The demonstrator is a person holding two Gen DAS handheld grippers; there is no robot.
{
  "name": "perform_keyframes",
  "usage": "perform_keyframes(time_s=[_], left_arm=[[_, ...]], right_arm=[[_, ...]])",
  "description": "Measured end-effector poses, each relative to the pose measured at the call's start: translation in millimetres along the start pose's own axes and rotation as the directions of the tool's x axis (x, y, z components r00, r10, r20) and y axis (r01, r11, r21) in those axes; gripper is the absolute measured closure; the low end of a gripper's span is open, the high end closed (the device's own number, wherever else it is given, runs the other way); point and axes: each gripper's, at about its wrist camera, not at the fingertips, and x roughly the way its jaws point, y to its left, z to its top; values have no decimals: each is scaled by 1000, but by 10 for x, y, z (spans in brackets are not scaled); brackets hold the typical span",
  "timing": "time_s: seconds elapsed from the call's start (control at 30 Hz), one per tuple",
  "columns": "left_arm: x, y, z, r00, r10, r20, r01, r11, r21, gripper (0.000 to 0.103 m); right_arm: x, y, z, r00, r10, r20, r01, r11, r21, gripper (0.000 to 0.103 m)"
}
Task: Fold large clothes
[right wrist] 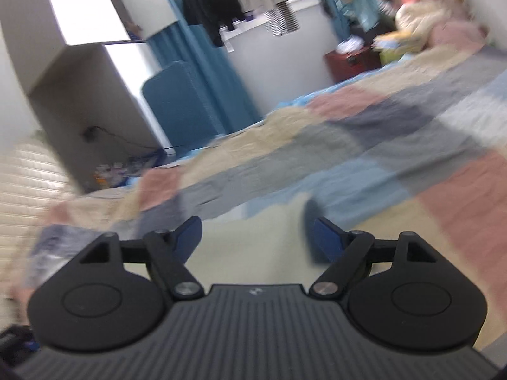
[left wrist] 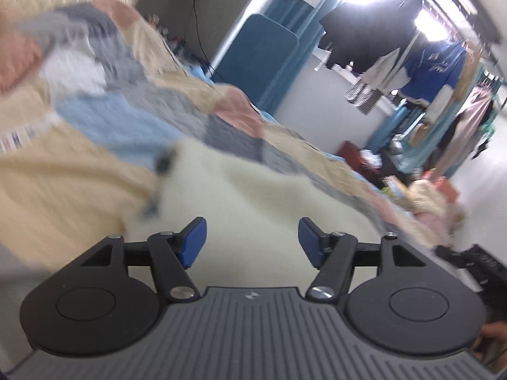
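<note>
Two blurred views, patchwork quilt (right wrist: 380, 133) on bed, hanging clothes (left wrist: 427, 66) beyond

Left claw (left wrist: 253, 242): jaws apart, blue pads (left wrist: 192, 243) facing each other across a clear gap, nothing between them; tilted downward. Right claw (right wrist: 257, 240): jaws apart, slightly wider, nothing gripped; also tilted downward. Hand edge (left wrist: 492, 337) at lower right of left view.

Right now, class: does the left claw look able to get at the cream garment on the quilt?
Probably yes: the left claw is open and empty, and the cream garment lies just ahead with nothing between them.
</note>
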Motion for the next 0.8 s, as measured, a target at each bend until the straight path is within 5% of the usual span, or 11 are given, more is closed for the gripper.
perform_keyframes(time_s=[0.17, 0.33, 0.6, 0.8], left_arm=[[47, -27, -401, 988, -87, -126, 69, 988, -139, 30], [322, 148, -562, 965, -106, -238, 34, 957, -287, 29], [487, 584, -686, 957, -201, -207, 54, 828, -558, 19], [553, 726, -680, 964, -200, -173, 54, 789, -613, 19]], right_arm=[[-29, -81, -398, 975, 141, -170, -112, 979, 169, 23], [79, -153, -793, 935, 187, -300, -104, 957, 272, 22], [226, -147, -863, 929, 149, -339, -42, 952, 303, 22], [275, -133, -909, 930, 132, -344, -29, 957, 290, 22]])
